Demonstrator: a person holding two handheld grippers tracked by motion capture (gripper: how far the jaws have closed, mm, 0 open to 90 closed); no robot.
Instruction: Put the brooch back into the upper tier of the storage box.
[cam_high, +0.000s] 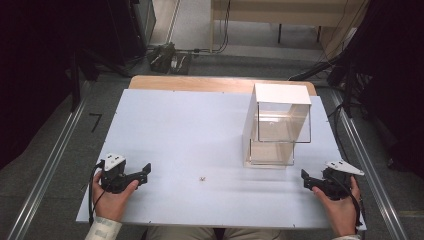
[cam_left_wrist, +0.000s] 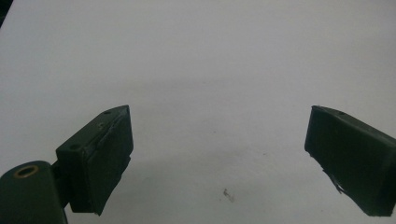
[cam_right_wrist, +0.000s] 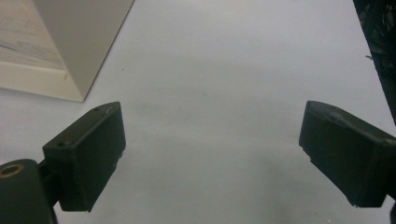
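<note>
A clear plastic box with a white back and top stands on the white table, right of centre. My left gripper rests near the table's front left edge, held by a hand, open with nothing between its jaws. In the left gripper view the left gripper looks over bare table with its jaws wide apart. My right gripper sits near the front right edge, in front of the box, also open and empty. In the right gripper view the box's corner shows at the upper left, beyond the open right gripper.
A tiny dark speck lies on the table between the grippers, also seen as a small mark in the left gripper view. Metal floor rails run along both sides of the table. Cables and equipment lie on the floor beyond its far edge.
</note>
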